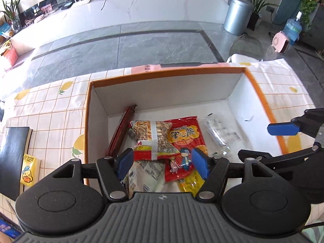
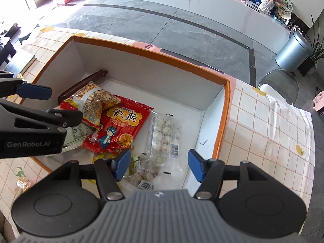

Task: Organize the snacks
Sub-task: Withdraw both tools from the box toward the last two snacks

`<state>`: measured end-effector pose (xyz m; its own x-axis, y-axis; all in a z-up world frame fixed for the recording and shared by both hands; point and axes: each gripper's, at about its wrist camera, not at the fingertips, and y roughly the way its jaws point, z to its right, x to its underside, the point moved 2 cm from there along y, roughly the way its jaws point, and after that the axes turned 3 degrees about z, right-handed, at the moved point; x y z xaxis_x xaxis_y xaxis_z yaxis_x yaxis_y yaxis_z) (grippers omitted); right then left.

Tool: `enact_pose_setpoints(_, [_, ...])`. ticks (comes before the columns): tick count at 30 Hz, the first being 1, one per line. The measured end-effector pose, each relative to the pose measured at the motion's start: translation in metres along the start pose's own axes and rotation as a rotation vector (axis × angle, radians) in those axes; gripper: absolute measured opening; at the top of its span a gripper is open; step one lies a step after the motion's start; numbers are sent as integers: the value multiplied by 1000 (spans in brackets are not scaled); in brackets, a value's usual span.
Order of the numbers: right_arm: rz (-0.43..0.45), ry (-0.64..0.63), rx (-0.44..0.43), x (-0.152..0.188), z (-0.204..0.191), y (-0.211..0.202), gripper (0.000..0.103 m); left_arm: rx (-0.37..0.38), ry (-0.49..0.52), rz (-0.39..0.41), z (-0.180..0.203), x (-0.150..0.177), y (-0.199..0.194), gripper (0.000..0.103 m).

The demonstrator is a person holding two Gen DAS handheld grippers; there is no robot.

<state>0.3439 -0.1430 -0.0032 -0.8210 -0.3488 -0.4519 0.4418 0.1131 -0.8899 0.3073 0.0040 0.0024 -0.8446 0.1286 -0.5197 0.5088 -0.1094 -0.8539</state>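
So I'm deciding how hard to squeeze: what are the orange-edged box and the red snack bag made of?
The box looks like cardboard: flat matte white walls, sharp folded corners, an orange rim. The red snack bag appears to be glossy plastic film, going by its sheen, wrinkles and crimped end seam. Both would likely yield under firm pressure.

Surface: table point(image 1: 52, 109) under a lemon-print grid cloth.
Ahead of both grippers: orange-rimmed cardboard box point(image 1: 162, 75).
Left of the left gripper: black notebook point(image 1: 12, 149), yellow duck packet point(image 1: 28, 170).
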Motion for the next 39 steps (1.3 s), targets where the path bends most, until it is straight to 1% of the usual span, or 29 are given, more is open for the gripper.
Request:
enact_pose_setpoints(3, [59, 22, -23, 16, -2, -24, 61, 8, 23, 61, 7, 15, -29, 76])
enact_pose_setpoints(8, [192, 79, -99, 57, -10, -66, 61, 8, 51, 163, 14, 47, -75, 76])
enact_pose_setpoints(11, [252, 111, -130, 87, -17, -80, 64, 7, 44, 196, 13, 72, -95, 76])
enact_pose_setpoints(14, [296, 159, -156, 123, -25, -83, 64, -3, 12, 211, 9, 100, -102, 72])
enact_pose_setpoints(17, [308, 241, -205, 158, -33, -78, 64, 7, -45, 214, 5, 129, -102, 68])
enact_pose_setpoints(18, [314, 259, -209, 168, -36, -77, 64, 13, -62, 217, 4, 139, -104, 68])
enact_pose_setpoints(21, [330, 289, -186, 198, -48, -73, 64, 1, -96, 220, 3, 167, -104, 68])
enact_pose_setpoints(27, [363, 326, -161, 238, -72, -77, 64, -32, -108, 219, 8, 210, -101, 68])
enact_pose_setpoints(31, [367, 341, -152, 258, -84, -73, 64, -32, -116, 208, 8, 233, -95, 68])
enact_pose_setpoints(35, [326, 348, -169, 270, -95, -60, 64, -51, -137, 173, 0, 251, -82, 67])
enact_pose_setpoints(36, [315, 351, -169, 272, -100, -57, 63, -54, -148, 165, -4, 255, -79, 66])
enact_pose_setpoints(38, [296, 354, -174, 273, -105, -50, 53, -52, -175, 151, -10, 261, -74, 63])
enact_pose_setpoints(39, [285, 349, -179, 272, -108, -46, 51, -48, -187, 146, -13, 262, -72, 61])
